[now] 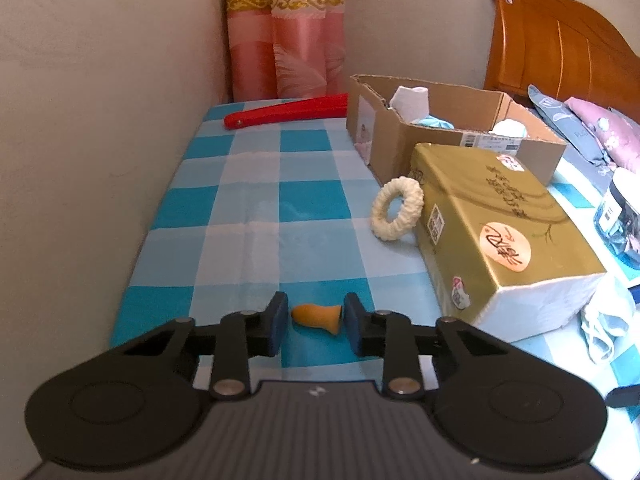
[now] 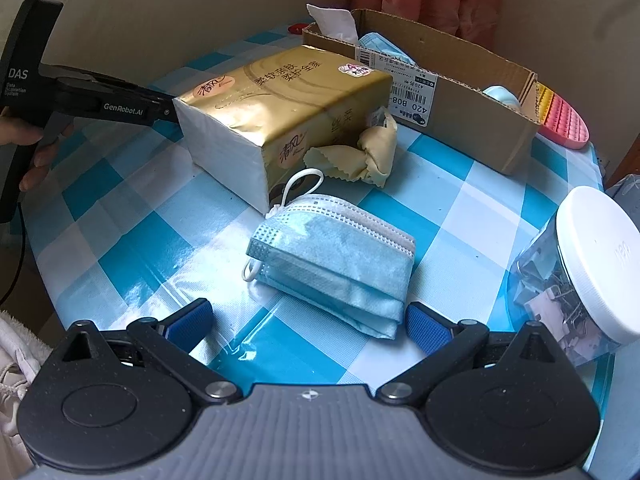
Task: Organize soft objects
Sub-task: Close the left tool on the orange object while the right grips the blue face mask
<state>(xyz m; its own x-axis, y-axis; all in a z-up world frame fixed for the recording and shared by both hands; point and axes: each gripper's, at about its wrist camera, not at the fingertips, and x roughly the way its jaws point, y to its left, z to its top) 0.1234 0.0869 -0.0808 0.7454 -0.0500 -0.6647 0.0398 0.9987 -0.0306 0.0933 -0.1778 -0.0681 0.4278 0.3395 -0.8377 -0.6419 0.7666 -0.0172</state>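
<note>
Left fingers (image 1: 316,322) pinch orange earplug (image 1: 317,317) | right fingers (image 2: 310,322) spread around mask (image 2: 336,264)

A red folded fan (image 1: 286,111) lies on the blue-checked tablecloth (image 1: 248,200); a white-lidded jar of binder clips (image 2: 576,276) nearby; pink curtain (image 1: 284,32) behind.

Left gripper (image 1: 316,322): tilted down toward the tabletop, blue pads drawn in close on a small orange piece between them.
Right gripper (image 2: 310,322): pitched steeply down, jaws spread wide, blue pads not pressing on anything.
Left hand (image 2: 30,148): seen from the right wrist view, fingers wrapped round the black handle of its gripper.
</note>
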